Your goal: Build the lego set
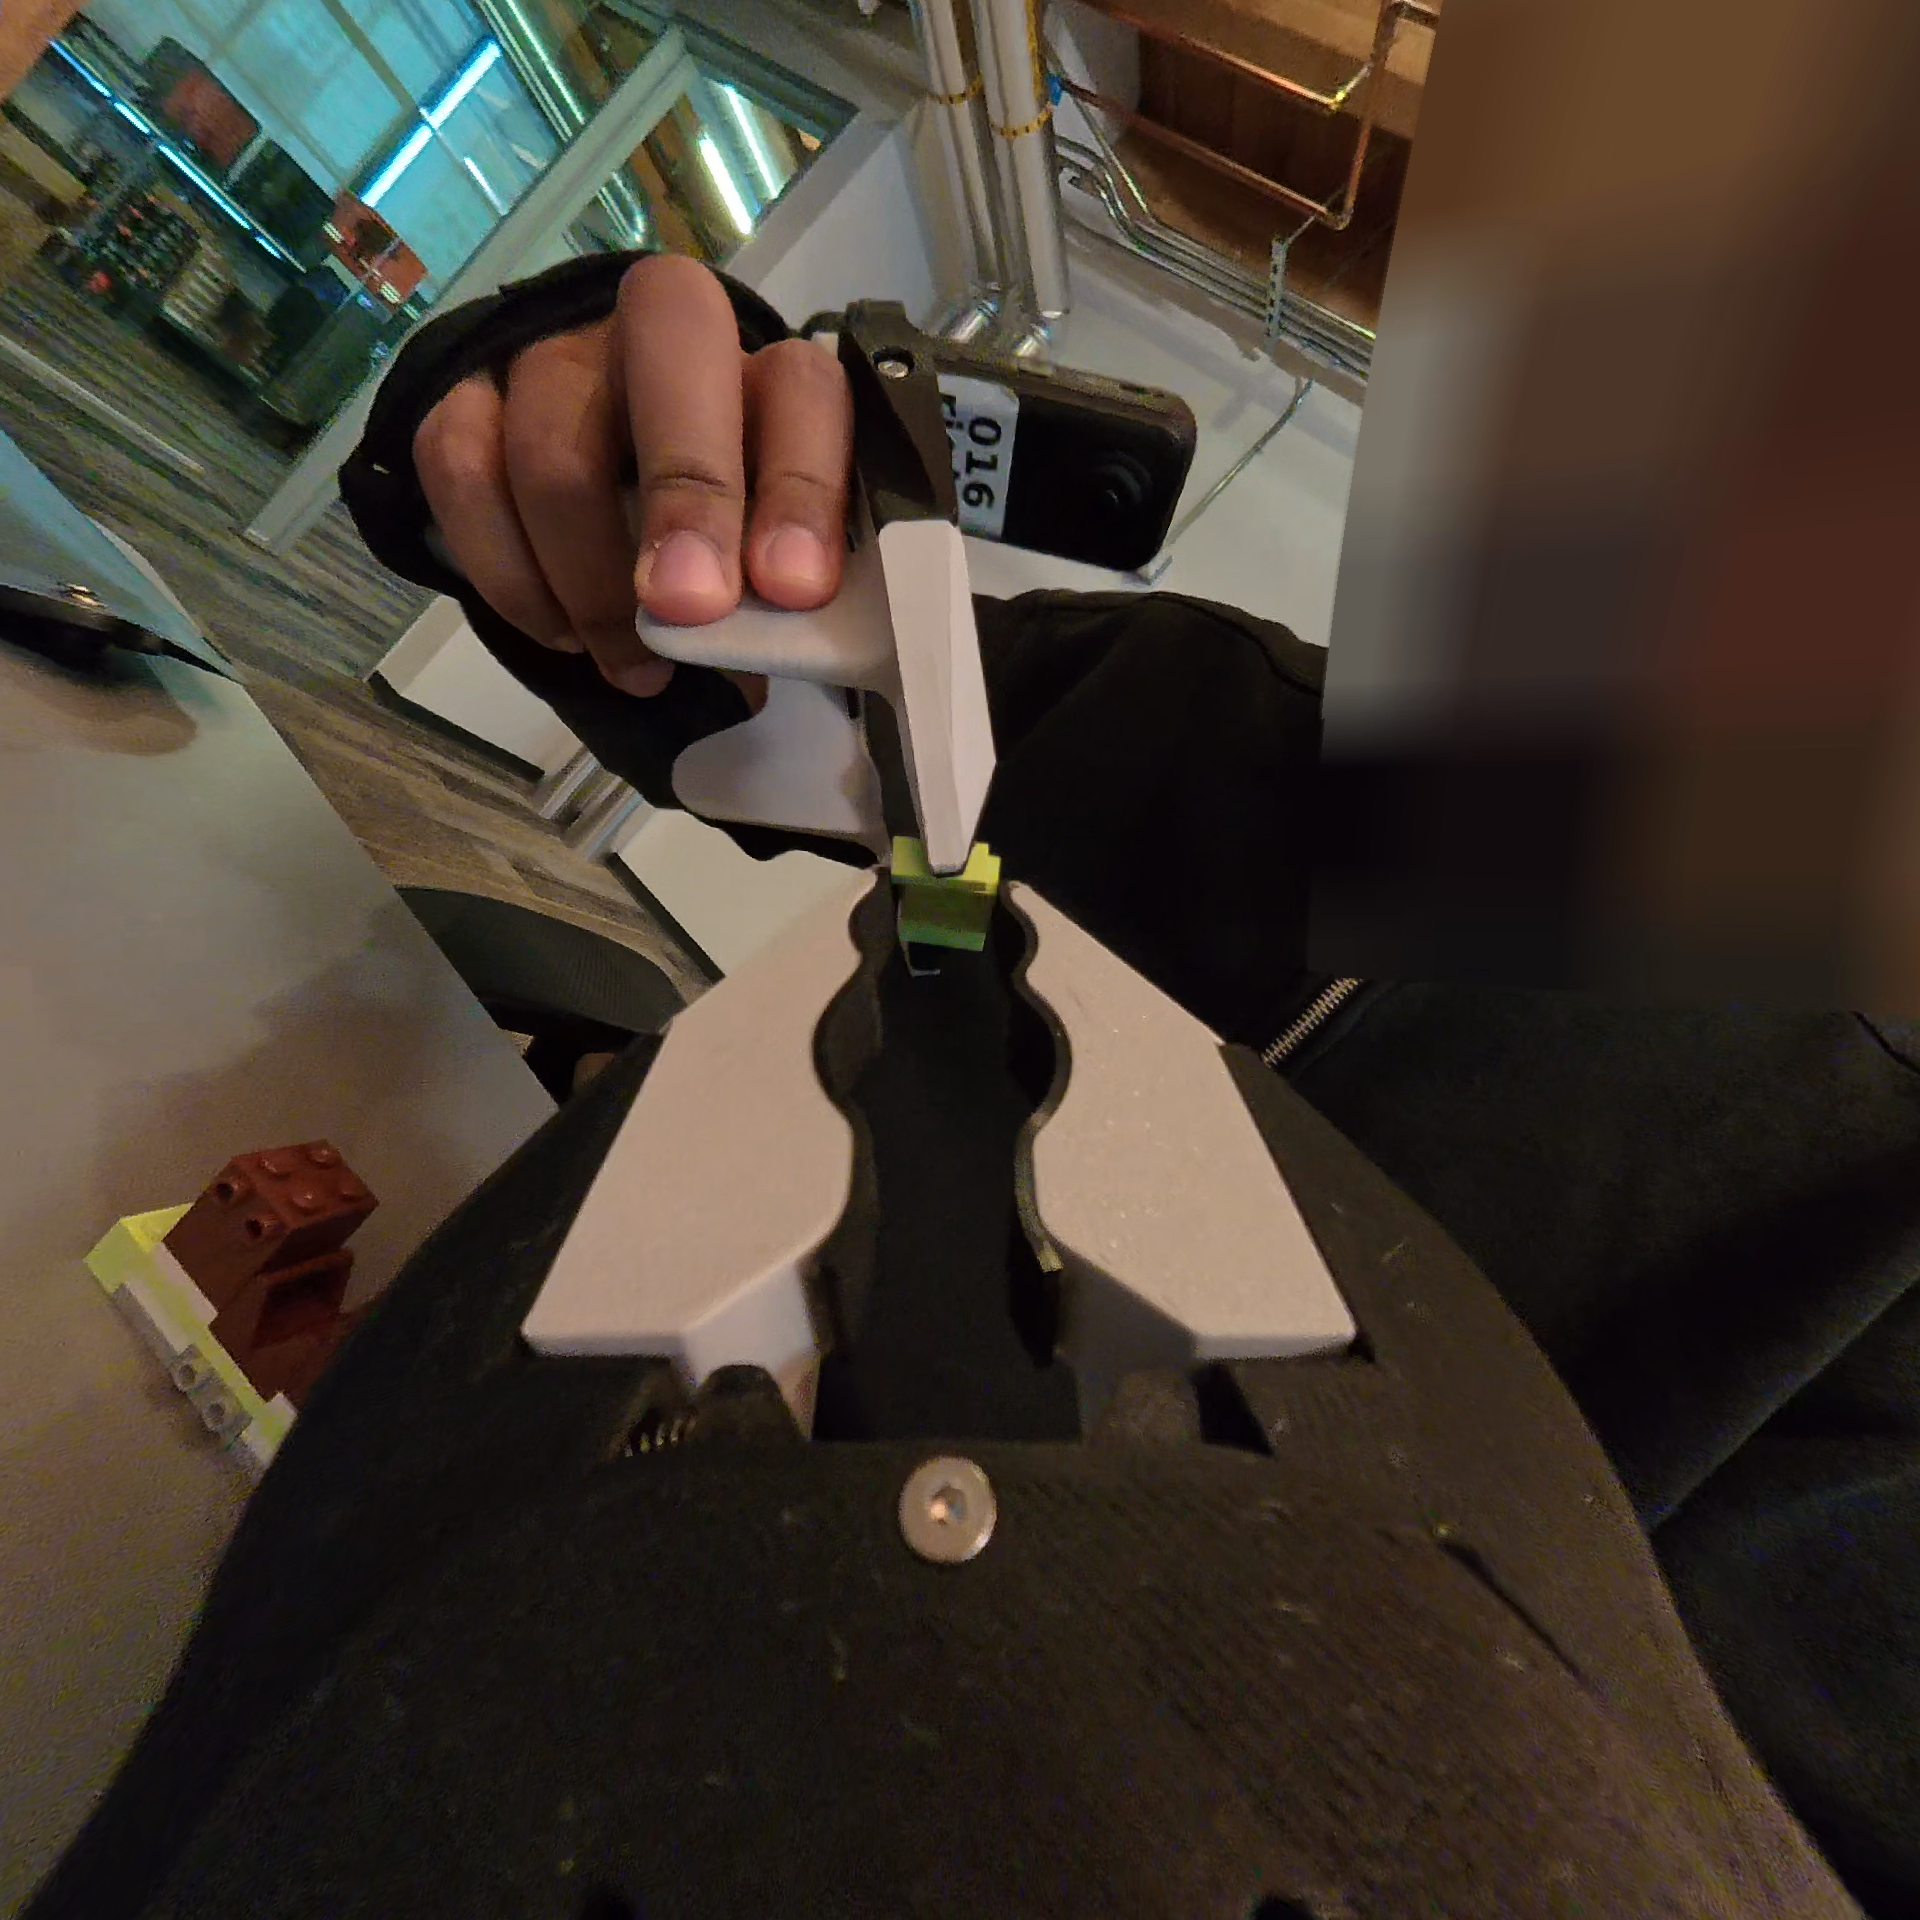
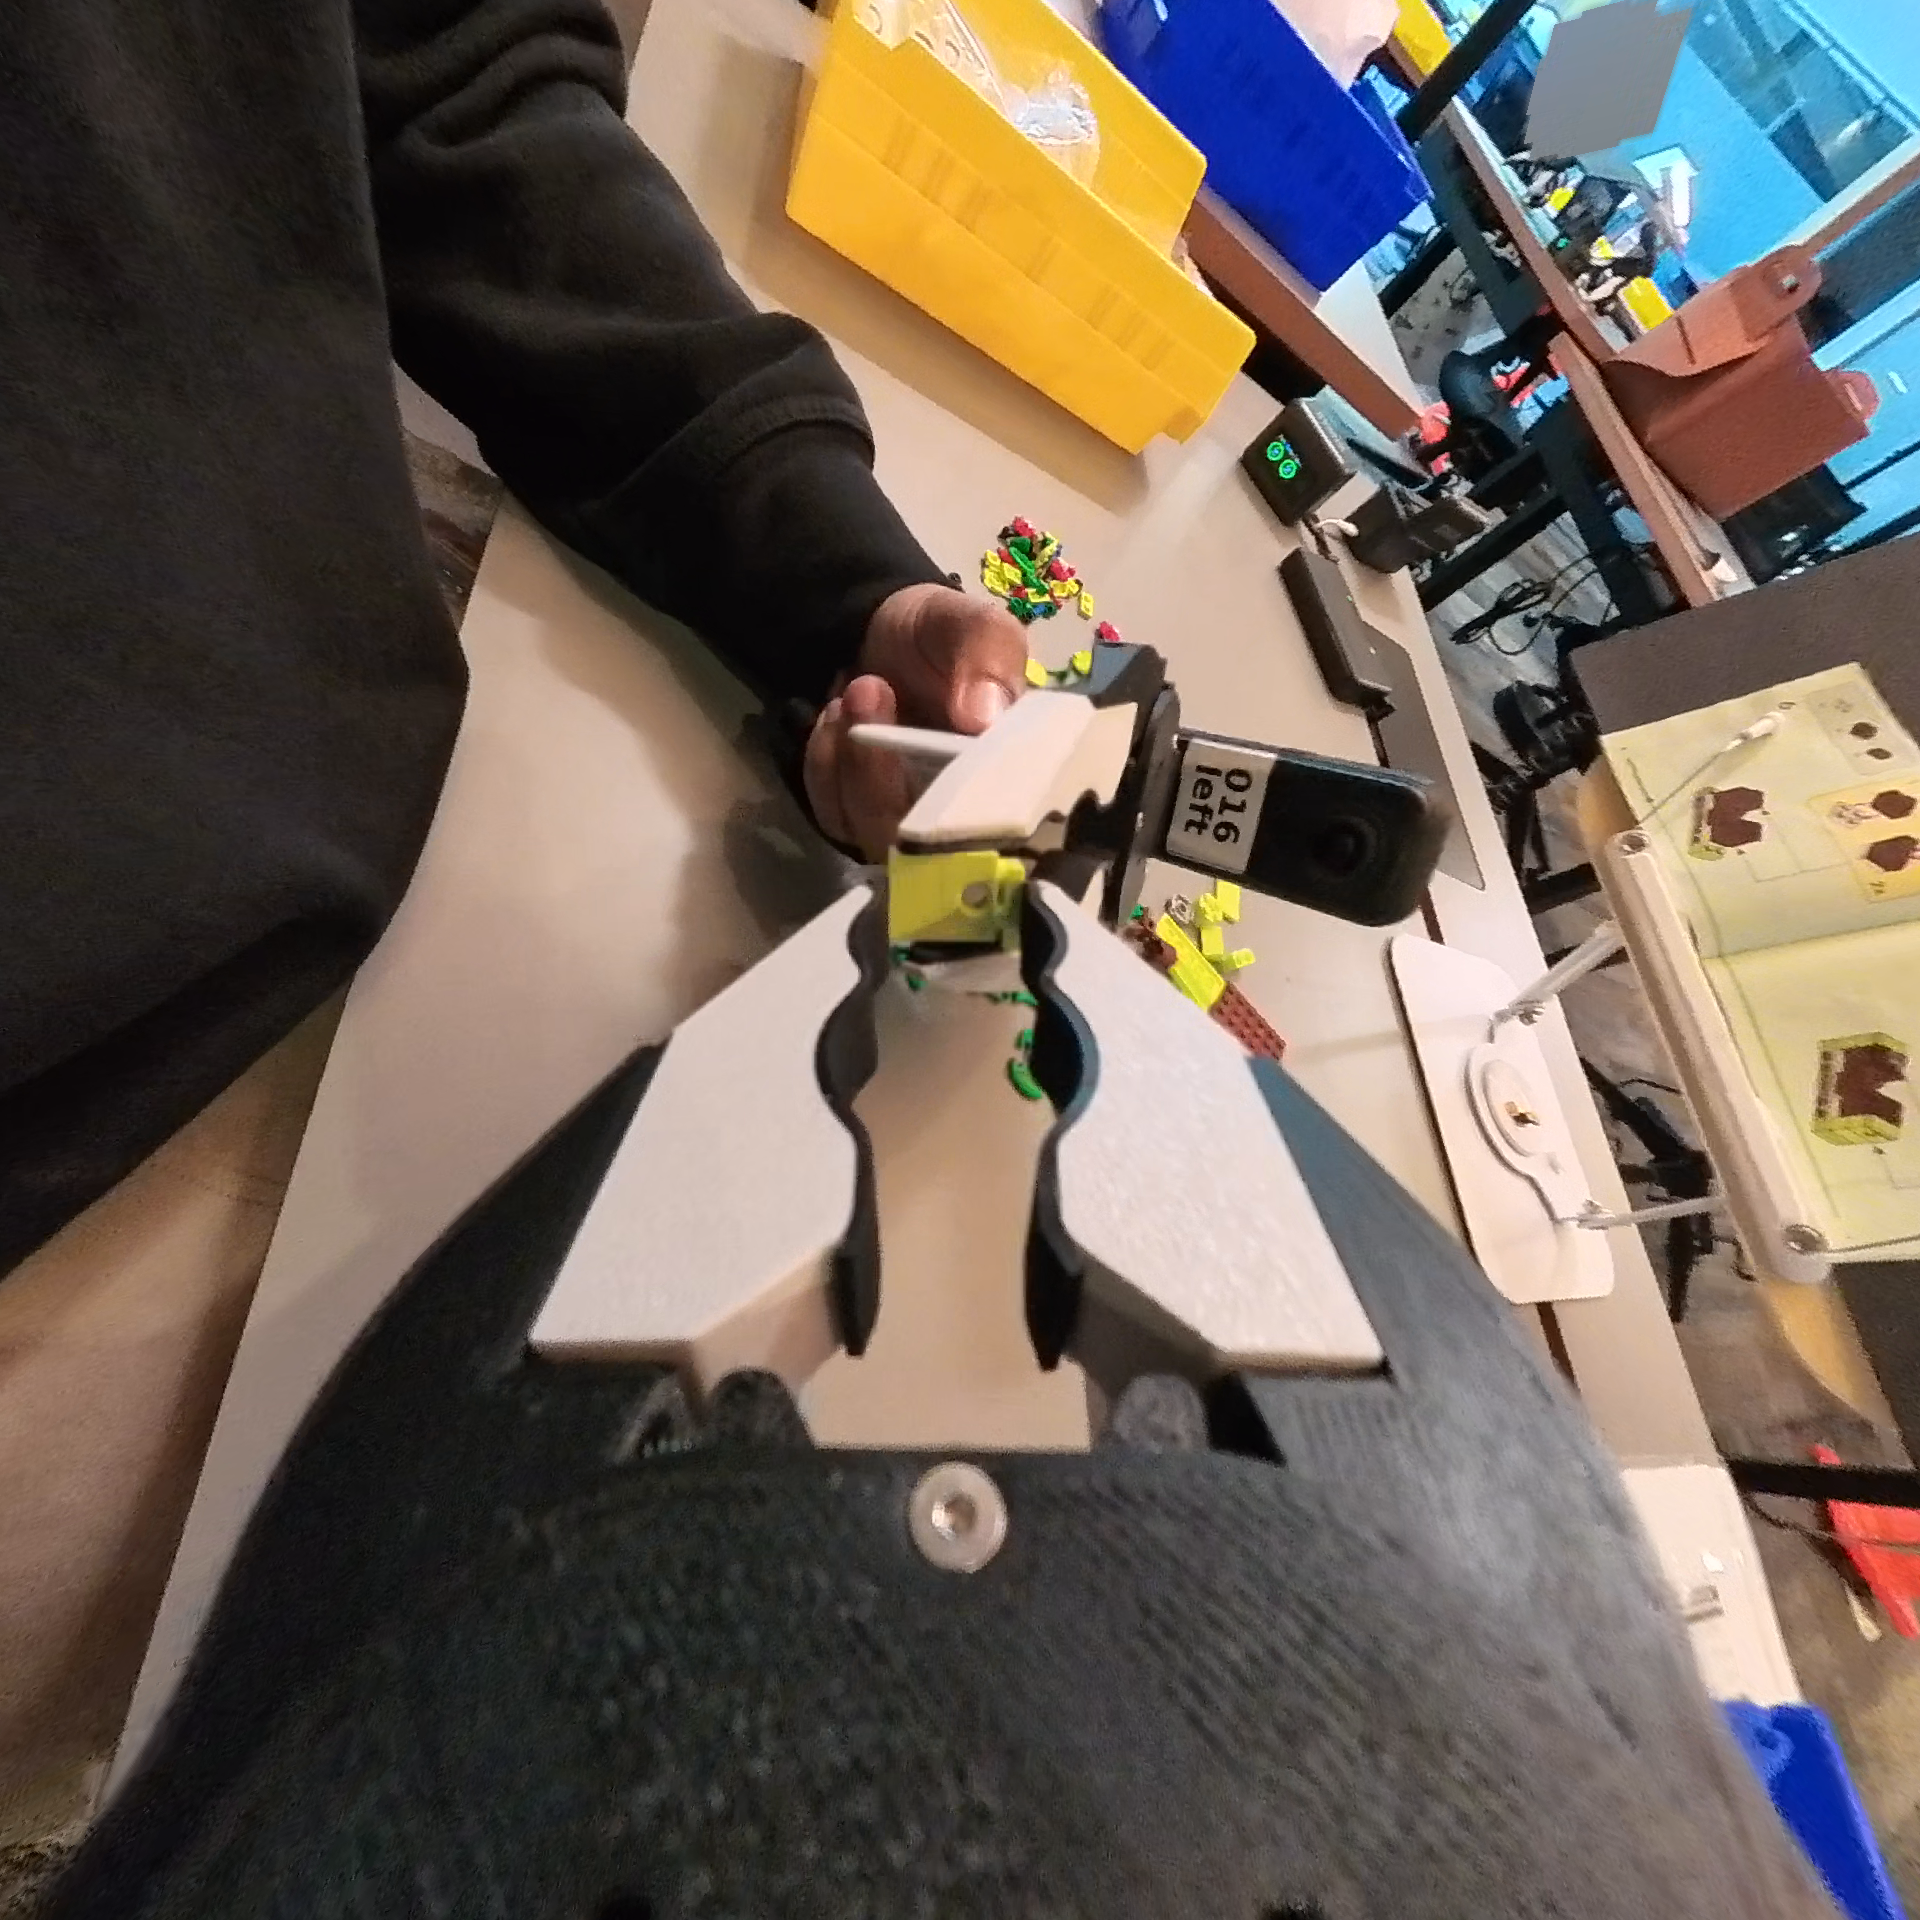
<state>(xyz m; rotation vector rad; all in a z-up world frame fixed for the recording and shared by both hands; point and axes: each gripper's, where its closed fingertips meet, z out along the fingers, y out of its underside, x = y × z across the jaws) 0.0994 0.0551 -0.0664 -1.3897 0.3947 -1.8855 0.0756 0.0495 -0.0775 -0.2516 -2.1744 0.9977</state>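
Note:
A small lime green lego piece (image 1: 940, 920) is held in the air between both grippers. My left gripper (image 1: 943, 896) is shut on its lower part from below. My right gripper (image 1: 951, 857) comes down from above and is shut on its top. In the right wrist view the same lime piece (image 2: 940, 904), with a round hole in one side, sits between my right gripper's (image 2: 951, 899) fingertips, and my left gripper (image 2: 966, 847) clamps it from the far side. A brown and lime partial build (image 1: 260, 1268) stands on the table at the lower left.
On the table (image 2: 623, 935) are a yellow bin (image 2: 997, 208), a blue bin (image 2: 1268, 125), a pile of loose small pieces (image 2: 1029, 577), a small black device (image 2: 1294, 473) and the partial build (image 2: 1226, 997). An instruction booklet (image 2: 1766, 935) stands at right. My left and right fingertips are right by each other.

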